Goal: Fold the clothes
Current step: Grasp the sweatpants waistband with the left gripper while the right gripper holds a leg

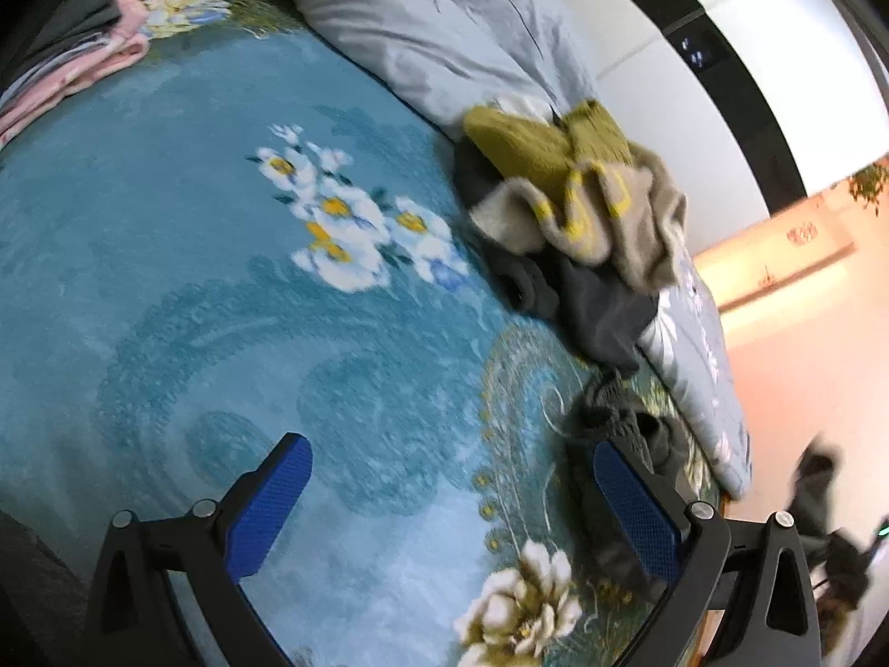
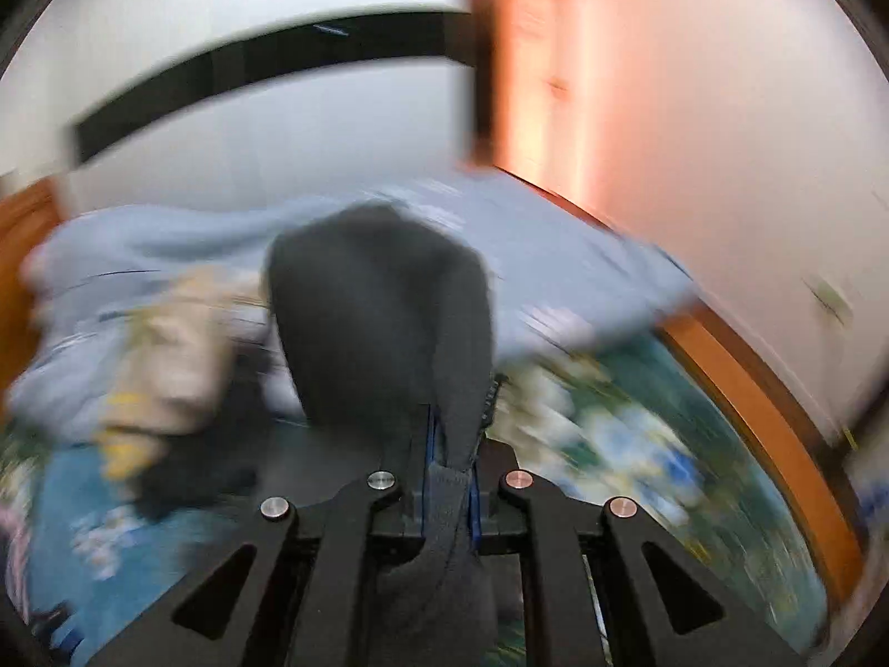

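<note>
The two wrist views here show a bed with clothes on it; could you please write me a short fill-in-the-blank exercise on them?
1. The right tongs are shut on a dark ____ garment.
2. The left tongs are ____ and hold nothing.
3. The blanket under the left tongs is blue with a ____ pattern.
4. In the clothes pile, the top piece is ____ green.

Missing words: grey; open; flower; olive
</note>
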The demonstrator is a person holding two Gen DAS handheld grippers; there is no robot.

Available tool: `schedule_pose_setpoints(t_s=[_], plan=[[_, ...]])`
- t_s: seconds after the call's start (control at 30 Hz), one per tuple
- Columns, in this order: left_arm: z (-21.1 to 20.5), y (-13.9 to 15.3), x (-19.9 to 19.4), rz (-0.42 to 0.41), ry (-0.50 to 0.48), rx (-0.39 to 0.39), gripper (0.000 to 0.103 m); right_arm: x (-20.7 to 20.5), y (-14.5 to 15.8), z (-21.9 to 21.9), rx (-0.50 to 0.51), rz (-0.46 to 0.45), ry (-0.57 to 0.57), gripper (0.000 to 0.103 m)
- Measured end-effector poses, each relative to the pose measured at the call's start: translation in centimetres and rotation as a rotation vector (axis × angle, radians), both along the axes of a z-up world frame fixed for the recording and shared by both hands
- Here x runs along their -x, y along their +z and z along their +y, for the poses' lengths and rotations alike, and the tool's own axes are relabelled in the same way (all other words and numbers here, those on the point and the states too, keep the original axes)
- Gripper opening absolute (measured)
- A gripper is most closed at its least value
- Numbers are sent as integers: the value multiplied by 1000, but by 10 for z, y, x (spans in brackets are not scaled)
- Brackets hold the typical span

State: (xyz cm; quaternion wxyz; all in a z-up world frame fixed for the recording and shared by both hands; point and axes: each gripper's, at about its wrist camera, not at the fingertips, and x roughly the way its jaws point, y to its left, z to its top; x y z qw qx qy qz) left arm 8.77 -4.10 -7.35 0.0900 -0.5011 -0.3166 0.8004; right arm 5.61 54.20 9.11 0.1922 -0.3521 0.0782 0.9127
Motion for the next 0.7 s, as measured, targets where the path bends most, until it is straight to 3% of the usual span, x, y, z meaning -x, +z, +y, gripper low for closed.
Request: schedule_pose_setpoints(t_s=[0.2, 0.3, 0.37, 0.53, 0.6, 0.7], plan=[[83, -12, 11, -74, -200, -85, 103, -41, -123, 109, 155, -252, -387, 9], [110, -23, 26, -131, -216, -126, 102, -68, -174, 141, 266, -325, -514, 9], [126, -30, 38, -167, -214, -151, 102, -77, -193, 152, 296, -354, -523, 10], [159, -54, 65, -264, -194, -255, 101, -61, -208, 142, 221, -425, -399, 11], [166, -64, 70, -295, -183, -256, 98, -55, -216, 136, 188, -443, -347, 12], [174, -74, 74, -331, -172, -243, 83, -53, -222, 131, 153, -466, -310, 13]])
